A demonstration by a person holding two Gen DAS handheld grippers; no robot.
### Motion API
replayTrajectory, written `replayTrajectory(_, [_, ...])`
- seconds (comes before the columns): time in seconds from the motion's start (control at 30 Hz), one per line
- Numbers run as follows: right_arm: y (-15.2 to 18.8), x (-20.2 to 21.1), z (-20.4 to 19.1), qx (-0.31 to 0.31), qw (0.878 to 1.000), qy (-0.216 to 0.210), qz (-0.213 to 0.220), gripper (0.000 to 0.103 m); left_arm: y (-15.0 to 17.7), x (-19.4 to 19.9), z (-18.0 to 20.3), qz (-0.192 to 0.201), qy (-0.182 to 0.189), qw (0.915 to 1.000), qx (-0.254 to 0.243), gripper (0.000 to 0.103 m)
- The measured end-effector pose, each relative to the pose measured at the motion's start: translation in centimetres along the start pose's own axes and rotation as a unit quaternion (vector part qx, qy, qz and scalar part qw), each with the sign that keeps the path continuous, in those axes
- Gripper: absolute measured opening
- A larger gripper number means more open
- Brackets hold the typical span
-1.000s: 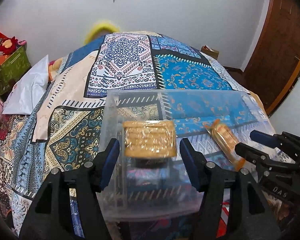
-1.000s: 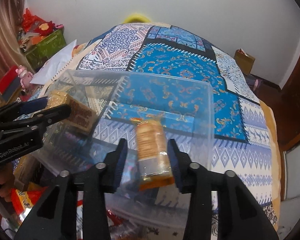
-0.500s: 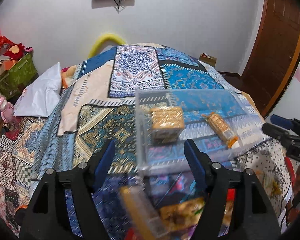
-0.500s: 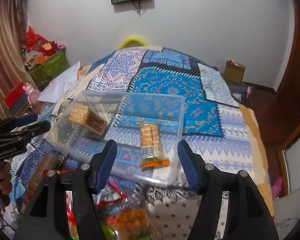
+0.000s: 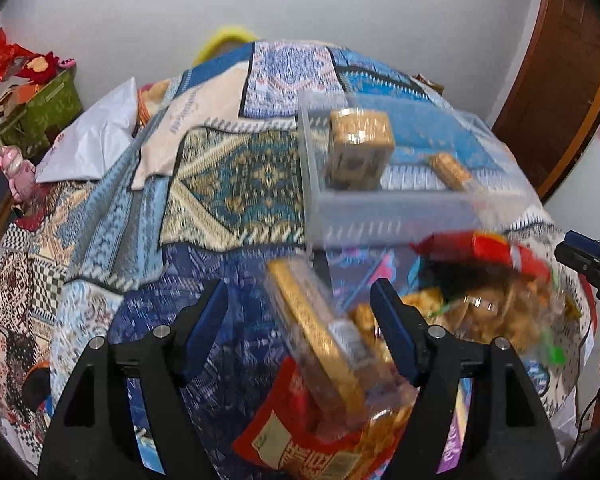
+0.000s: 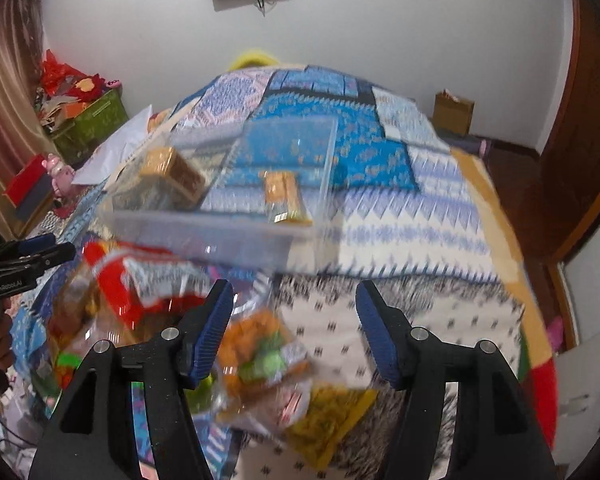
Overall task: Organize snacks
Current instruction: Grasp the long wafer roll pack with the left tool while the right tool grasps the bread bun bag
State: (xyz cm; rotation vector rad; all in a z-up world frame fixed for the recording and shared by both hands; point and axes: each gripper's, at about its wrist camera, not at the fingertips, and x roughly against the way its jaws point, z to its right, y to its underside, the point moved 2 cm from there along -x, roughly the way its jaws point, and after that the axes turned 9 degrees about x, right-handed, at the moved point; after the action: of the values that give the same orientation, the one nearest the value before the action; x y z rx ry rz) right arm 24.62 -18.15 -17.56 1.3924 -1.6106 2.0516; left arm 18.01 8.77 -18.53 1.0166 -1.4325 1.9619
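A clear plastic box sits on the patterned bedspread. In it lie a square cracker pack and a slim biscuit pack. In front of the box is a pile of snacks. My left gripper hangs open above a gold-wrapped bar and a red packet, touching neither. My right gripper is open over an orange snack bag, beside a red-and-white packet. Each gripper shows at the other view's edge: the right gripper, the left gripper.
A white pillow and a green bin of red things lie at the bed's left. A wooden door stands at the right, a brown paper bag on the floor beyond the bed. A yellow packet lies at the pile's near edge.
Both grippers let go of their packs inside the clear box, opened wider and drew back toward the bed's near edge. The snack pile came into view under them.
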Motion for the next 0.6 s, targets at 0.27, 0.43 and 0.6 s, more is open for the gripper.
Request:
replayTrajectory(0.27, [1.9, -2.1, -2.2, 0.023, 0.999, -0.020, -0.033, 0.070, 2.0, -1.7, -0.2, -0.032, 0.003, 0.9994, 0.010, 0.073])
replayTrajectory(0.43, [2.4, -2.5, -3.0, 0.048, 0.998, -0.006, -0.034, 0.075, 2.5, -1.9, -0.5, -0.027, 0.010, 0.9995, 0.015, 0.073])
replayTrajectory(0.6, [2.8, -3.2, -1.9, 0.019, 0.998, -0.028, -0.044, 0.077, 2.4, -1.8, -0.3, -0.024, 0.024, 0.9993, 0.016, 0.056])
